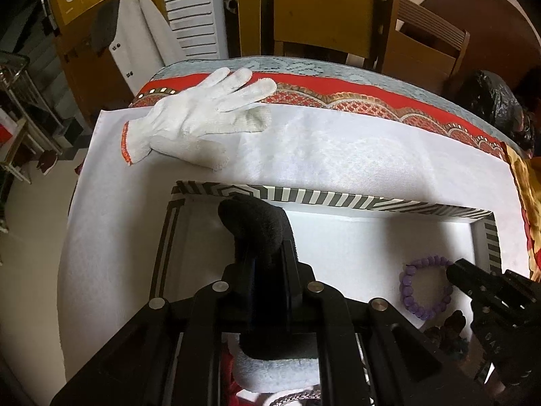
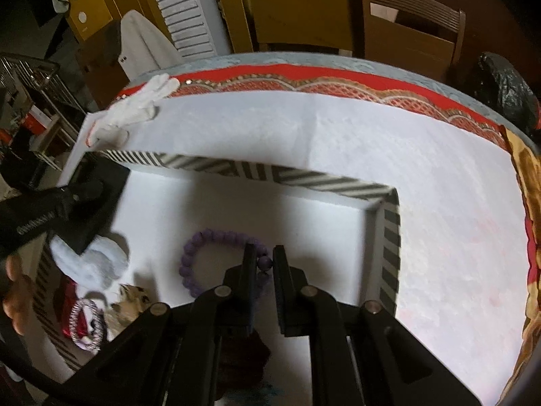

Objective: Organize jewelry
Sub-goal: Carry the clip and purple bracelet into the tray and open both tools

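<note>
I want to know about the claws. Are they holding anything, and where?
The left claw pinches a black fuzzy roll by its lower end. The right claw straddles one bead of the purple bracelet, not yet squeezing.

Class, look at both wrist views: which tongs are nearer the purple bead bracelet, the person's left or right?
Right. The right tongs straddle the purple bead bracelet inside the striped box, fingers either side of a bead. The left tongs hold a black foam piece across the box, apart from it.
</note>
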Motion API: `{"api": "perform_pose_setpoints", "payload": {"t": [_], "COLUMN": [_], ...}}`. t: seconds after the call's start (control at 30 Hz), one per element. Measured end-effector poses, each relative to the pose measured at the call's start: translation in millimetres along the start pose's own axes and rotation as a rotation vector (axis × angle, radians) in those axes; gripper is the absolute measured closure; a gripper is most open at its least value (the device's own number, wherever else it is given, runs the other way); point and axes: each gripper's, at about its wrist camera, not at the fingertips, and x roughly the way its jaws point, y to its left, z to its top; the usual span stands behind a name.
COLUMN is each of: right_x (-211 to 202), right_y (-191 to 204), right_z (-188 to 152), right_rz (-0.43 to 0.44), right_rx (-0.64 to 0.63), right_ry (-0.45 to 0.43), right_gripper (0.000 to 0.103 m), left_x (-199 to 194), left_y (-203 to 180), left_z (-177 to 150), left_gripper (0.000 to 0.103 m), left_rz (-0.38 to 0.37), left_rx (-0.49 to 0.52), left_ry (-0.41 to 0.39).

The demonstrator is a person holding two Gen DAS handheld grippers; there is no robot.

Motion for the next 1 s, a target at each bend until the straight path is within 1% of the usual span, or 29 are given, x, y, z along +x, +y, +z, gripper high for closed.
{"api": "perform_pose_setpoints", "payload": {"t": [0.03, 0.17, 0.2, 0.23, 0.3, 0.33, 0.47, 0.53, 0.6, 0.83, 1.0], "right_x": [3, 4, 3, 2, -1, -4, -15, -23, -30, -56, -74], "right_y": [-1, -5, -5, -5, -4, -3, -2, -1, 1, 7, 14], "right_z": [-2, -7, -7, -8, -8, -9, -12, -14, -16, -24, -32], "right_rz": [-0.008, -0.007, -0.009, -0.017, -0.025, -0.027, -0.027, -0.026, -0.022, -0.008, -0.002], "right_rx": [0.004, 0.022, 0.022, 0.022, 0.022, 0.022, 0.021, 0.022, 0.029, 0.042, 0.054], "right_ry": [0.006, 0.008, 0.008, 0.007, 0.0, -0.008, -0.033, -0.046, -0.058, -0.098, -0.128], "right_gripper": [0.093, 0.092, 0.087, 0.079, 0.068, 0.065, 0.062, 0.057, 0.054, 0.05, 0.048], "left_x": [0, -1, -1, -2, -5, -7, -16, -21, -26, -50, -67], "left_y": [0, 1, 1, 1, 1, 1, 1, 2, 4, 3, 2], "left_z": [0, -1, -1, -1, -2, -3, -4, -5, -5, -13, -26], "left_gripper": [0.095, 0.082, 0.079, 0.078, 0.075, 0.074, 0.073, 0.072, 0.072, 0.071, 0.071], "left_rz": [0.0, -0.014, -0.018, -0.022, -0.02, -0.016, -0.018, -0.018, -0.022, -0.019, -0.018], "left_rx": [-0.002, -0.009, -0.013, -0.016, -0.015, -0.013, -0.017, -0.024, -0.029, -0.018, -0.01], "left_ry": [-0.001, 0.003, 0.005, 0.004, -0.003, -0.008, -0.025, -0.036, -0.039, -0.081, -0.099]}}
